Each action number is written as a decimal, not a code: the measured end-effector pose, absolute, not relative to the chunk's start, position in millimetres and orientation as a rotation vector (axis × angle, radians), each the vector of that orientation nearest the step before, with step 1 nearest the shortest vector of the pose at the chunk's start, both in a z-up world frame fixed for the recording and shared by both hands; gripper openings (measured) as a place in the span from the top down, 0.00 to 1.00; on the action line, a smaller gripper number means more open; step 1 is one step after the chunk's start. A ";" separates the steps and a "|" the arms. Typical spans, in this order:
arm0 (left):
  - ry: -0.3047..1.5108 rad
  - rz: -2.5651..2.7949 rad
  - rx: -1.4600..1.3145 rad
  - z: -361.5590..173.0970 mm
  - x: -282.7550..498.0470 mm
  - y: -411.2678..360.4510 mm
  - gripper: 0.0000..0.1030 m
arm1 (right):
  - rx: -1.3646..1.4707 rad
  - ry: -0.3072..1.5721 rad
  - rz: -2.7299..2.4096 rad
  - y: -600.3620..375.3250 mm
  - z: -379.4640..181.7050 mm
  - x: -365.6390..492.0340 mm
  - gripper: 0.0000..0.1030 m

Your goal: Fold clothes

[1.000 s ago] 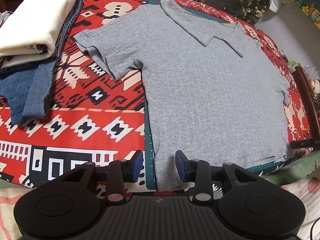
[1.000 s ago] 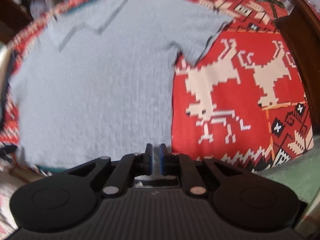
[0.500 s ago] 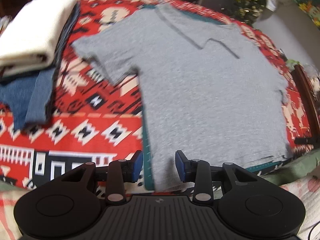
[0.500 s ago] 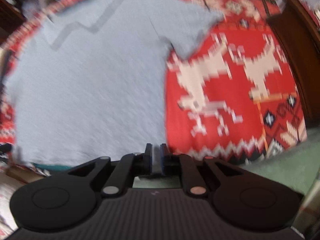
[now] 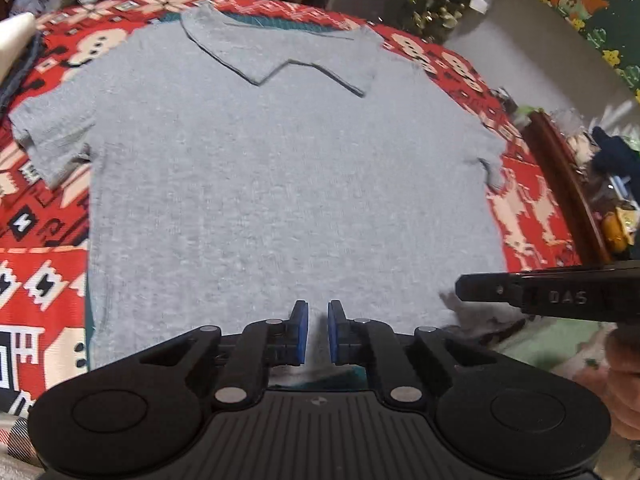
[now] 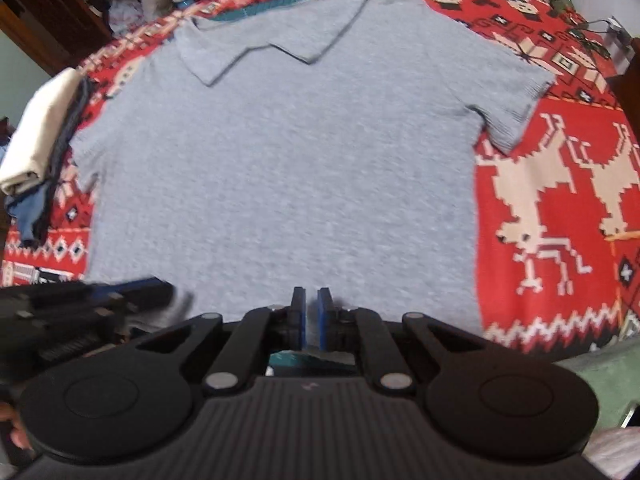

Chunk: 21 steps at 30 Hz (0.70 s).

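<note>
A grey polo shirt (image 5: 280, 180) (image 6: 280, 160) lies flat, collar at the far side, on a red patterned cloth (image 6: 560, 200). My left gripper (image 5: 318, 332) sits at the near hem, around its middle. Its jaws are closing to a narrow gap with grey hem fabric between the blue pads. In the right wrist view the left gripper (image 6: 168, 292) shows side-on, fabric bunched at its tip. My right gripper (image 6: 311, 316) is at the same hem, further right, shut on it. In the left wrist view the right gripper (image 5: 460, 292) has ruffled fabric under its tip.
A stack of folded clothes (image 6: 36, 140), cream on top of denim, lies left of the shirt. A teal mat (image 5: 248, 20) shows under the collar. Dark wooden furniture (image 5: 560, 184) borders the right side. A hand (image 5: 624, 380) holds the right gripper.
The left gripper slid right from the shirt's left hem corner toward the middle and its jaws narrowed. The right gripper slid left from the right corner. Each gripper now shows in the other's view.
</note>
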<state>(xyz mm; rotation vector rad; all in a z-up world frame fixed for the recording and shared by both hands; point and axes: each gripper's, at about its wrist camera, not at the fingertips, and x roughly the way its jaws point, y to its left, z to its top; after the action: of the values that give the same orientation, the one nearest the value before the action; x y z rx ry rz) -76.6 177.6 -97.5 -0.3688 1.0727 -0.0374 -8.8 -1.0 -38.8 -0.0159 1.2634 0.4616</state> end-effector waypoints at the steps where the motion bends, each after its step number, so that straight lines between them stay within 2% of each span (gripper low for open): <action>1: 1.062 -0.027 -0.372 -99.3 -77.5 178.6 0.90 | -0.016 1.266 0.469 1.4 -40.6 -8.1 0.94; 15: 1.148 -0.047 -0.464 -108.2 -102.6 191.3 0.91 | -0.101 1.393 0.515 15.0 -65.2 -17.4 0.94; 21: 0.989 -0.121 -0.504 -91.0 -107.4 190.4 0.90 | 0.013 1.291 0.578 7.6 -47.1 -18.6 0.91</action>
<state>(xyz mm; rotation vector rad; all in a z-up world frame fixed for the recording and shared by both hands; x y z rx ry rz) -107.4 190.4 -91.0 -0.5044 0.9891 -0.1212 -18.6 7.6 -47.1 0.0129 1.2911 0.5782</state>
